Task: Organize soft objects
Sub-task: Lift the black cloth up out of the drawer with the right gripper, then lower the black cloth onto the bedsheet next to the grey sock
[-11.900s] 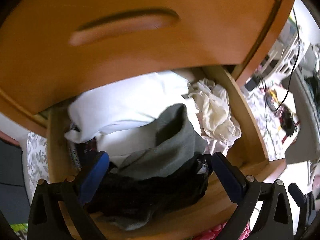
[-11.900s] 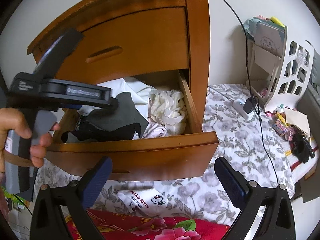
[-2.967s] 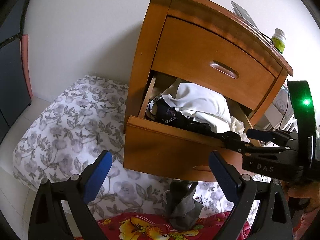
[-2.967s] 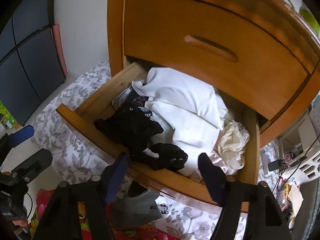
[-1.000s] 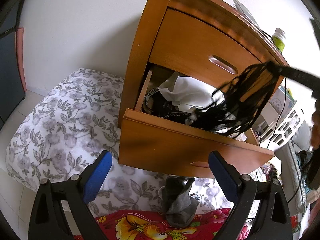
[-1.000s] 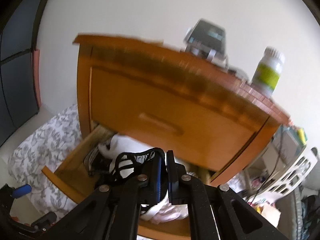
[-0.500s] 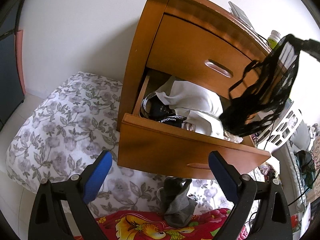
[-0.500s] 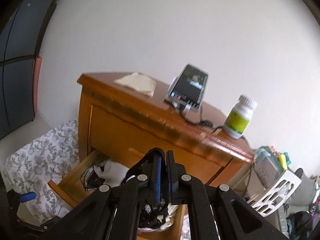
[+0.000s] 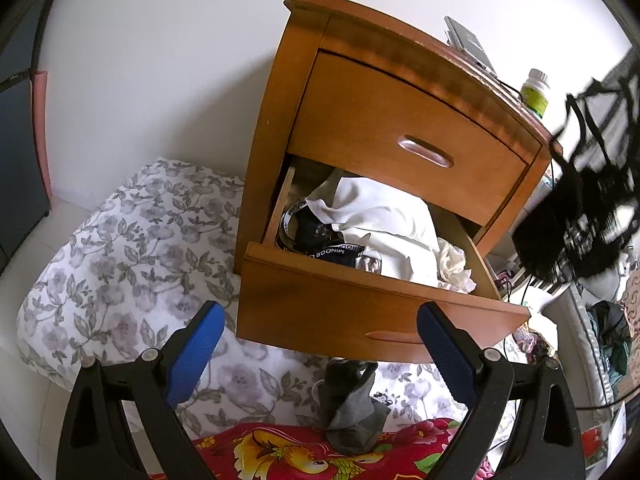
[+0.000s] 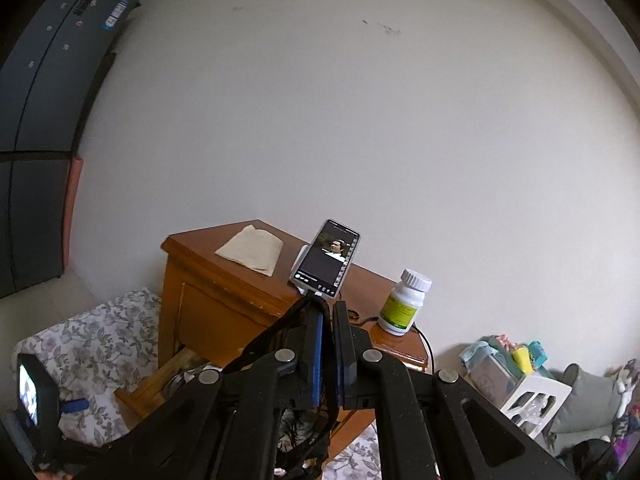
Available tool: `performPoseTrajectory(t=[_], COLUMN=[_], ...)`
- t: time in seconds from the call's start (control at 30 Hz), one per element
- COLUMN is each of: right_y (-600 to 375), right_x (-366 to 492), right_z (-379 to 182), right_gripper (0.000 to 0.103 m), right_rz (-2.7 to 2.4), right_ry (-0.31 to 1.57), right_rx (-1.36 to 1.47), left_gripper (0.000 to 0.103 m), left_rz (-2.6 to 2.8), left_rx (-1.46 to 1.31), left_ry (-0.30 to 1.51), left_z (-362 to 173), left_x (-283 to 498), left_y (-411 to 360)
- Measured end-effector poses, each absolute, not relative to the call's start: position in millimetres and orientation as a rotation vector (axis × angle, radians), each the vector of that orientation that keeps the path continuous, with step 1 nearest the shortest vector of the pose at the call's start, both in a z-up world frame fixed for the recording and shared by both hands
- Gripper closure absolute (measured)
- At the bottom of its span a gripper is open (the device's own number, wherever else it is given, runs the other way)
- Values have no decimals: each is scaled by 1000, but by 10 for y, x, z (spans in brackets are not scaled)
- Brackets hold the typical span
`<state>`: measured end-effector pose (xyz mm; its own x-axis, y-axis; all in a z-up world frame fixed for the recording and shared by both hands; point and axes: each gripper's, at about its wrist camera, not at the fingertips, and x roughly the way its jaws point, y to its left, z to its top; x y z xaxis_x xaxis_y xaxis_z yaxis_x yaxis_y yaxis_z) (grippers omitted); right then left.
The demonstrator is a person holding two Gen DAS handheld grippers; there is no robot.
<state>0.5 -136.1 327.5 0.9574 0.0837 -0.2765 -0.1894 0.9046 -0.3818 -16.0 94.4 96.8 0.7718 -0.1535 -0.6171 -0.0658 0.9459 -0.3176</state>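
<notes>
You held your right gripper high and nearly level, above the top of the wooden nightstand, its jaws pinched together on a black lacy garment that dangled clear of the open drawer. Your left gripper angled downward toward the drawer front, its blue pads spread wide and gripping nothing. A grey garment lay below on the bedding.

Plain white wall, daylit. Wooden nightstand against it, bottom drawer pulled open. Floral grey-white bedding on the floor beside it. Dark cabinet at left. White slotted organizer and grey cushion at right.
</notes>
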Motion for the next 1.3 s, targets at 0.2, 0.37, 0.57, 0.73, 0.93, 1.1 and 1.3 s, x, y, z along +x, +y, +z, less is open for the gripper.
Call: performPoseTrajectory(t=[0.2,0.37,0.57,0.73,0.93,1.1,1.3], right_y=[-1343,-1300,-1251,-1221,-1147,-1072,-909], right_x=[-234,-352,-306,-108,92,212,264], right_z=[3180,3059,2779,2399,1886,1464,1036], right_gripper=[98,98,98,98,98,98,98], right_rz=[183,215,249,286,331,353,393], right_ry=[268,290,380,521,674,777,868], right_rx=[-439,-468,-492,-479,-470,-477,-514], left_gripper=[6,6,6,6,6,6,6], left_rz=[-46,-45,-43,-38,-33,-38,-38], left_rx=[-324,-319,-322,-310,-288,-279,-248], left_ry=[677,675,682,691,703,713,717], left_z=[1022,1034,1014,996,968,940,924], left_x=[-213,-229,-222,-216,-199,-185,-169], left_y=[936,937,954,954,938,929,898])
